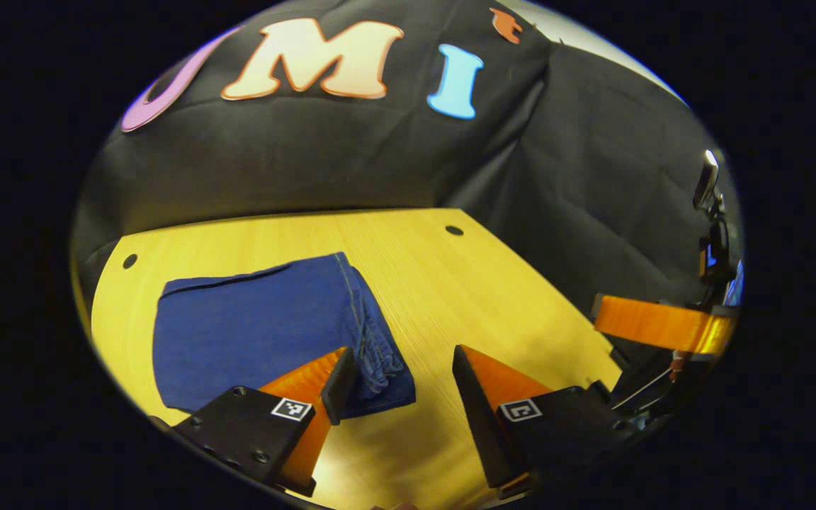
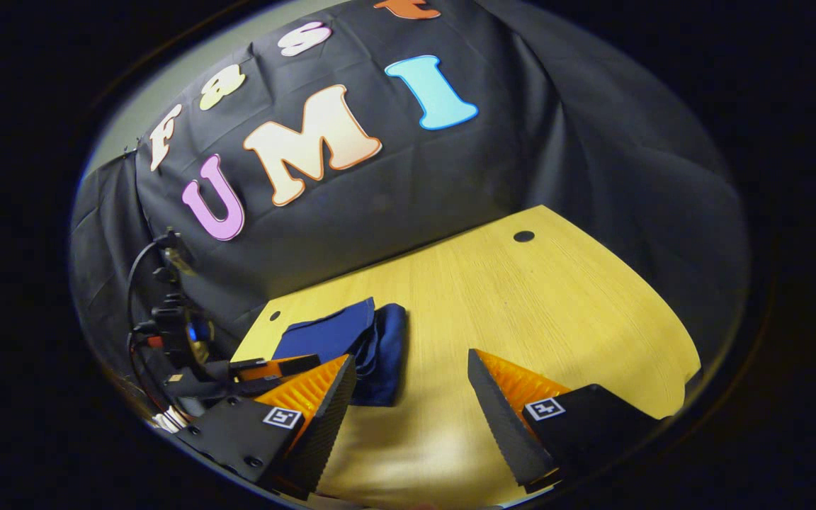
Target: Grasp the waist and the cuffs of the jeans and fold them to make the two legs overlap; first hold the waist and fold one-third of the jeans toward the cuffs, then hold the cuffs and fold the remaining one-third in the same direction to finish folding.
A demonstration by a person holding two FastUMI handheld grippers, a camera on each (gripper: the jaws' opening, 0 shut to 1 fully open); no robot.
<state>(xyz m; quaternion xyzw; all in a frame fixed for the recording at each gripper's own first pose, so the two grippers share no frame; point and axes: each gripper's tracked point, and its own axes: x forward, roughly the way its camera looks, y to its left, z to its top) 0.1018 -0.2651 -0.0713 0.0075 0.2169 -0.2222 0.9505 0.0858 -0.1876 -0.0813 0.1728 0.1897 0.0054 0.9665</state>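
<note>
Lying on the yellow wooden table (image 1: 450, 283) is the folded pair of dark blue denim jeans (image 1: 259, 333), a compact, roughly rectangular bundle sitting toward the table's left side in the left gripper view. Its top layer is lying flat, with a slightly curved edge along the far side, while the right-hand end is showing stacked folds and a line of stitching running down them. In the right gripper view the same jeans (image 2: 351, 347) are appearing as a low, thick bundle near the table's (image 2: 557, 312) far left corner, with the rounded fold facing right.

The left gripper (image 1: 401, 382) is hovering over the table with its two fingers spread wide apart and nothing between them; its left finger (image 1: 341, 382) is overlapping the near right corner of the jeans in the picture, though whether it is touching the fabric cannot be told. The right gripper (image 2: 411, 386) is likewise standing spread open over bare wood, just to the right of the jeans, gripping nothing.

Part of the right gripper is also showing at the right edge of the left gripper view, and the left gripper (image 2: 266, 370) is showing at the lower left of the right gripper view, just beside the jeans.

Small round dark holes (image 1: 454, 230) are marking the tabletop near its far edge.
</note>
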